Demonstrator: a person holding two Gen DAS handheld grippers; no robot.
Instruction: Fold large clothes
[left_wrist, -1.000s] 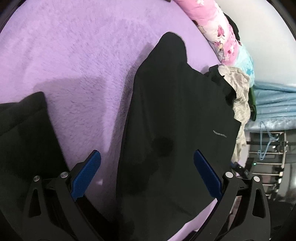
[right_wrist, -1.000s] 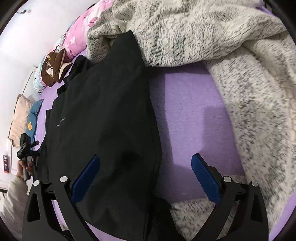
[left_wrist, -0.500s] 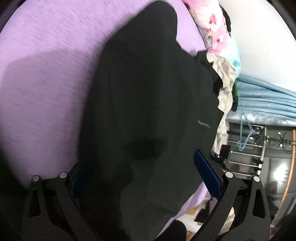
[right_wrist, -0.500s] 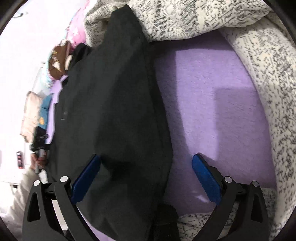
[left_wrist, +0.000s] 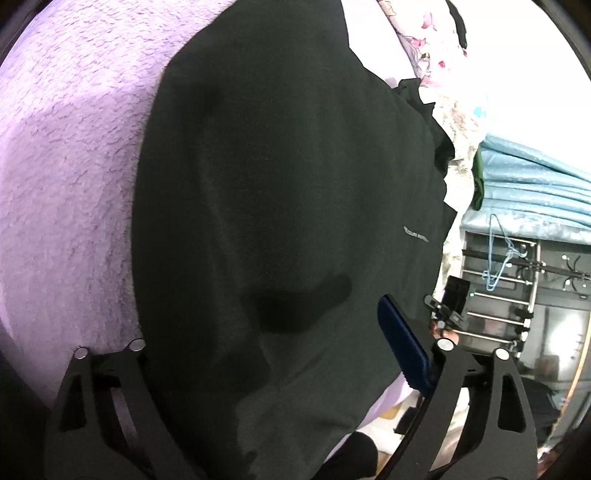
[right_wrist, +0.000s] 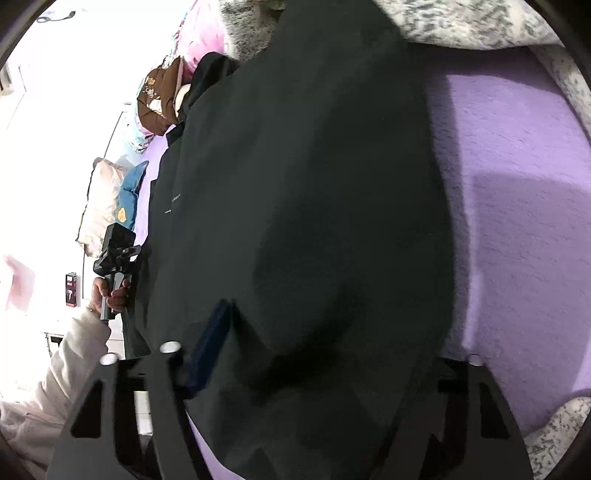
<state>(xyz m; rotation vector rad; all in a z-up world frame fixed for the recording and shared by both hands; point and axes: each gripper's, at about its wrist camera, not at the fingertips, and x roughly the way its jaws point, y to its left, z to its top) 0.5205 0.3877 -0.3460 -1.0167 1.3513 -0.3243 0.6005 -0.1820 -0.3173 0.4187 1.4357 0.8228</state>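
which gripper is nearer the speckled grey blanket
Right. The right gripper straddles the black garment beside the blanket; the left gripper works the garment's far side.

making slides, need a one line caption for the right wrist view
Right gripper closing its jaws around the near edge of a black garment spread on a purple fleece blanket.

Black garment (left_wrist: 288, 206), small white lettering, spread on purple blanket (left_wrist: 70, 155)

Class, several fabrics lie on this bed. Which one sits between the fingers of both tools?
The black garment. It alone runs between the closing fingers of the left tool and right tool; the purple blanket lies beneath, the speckled grey throw beyond.
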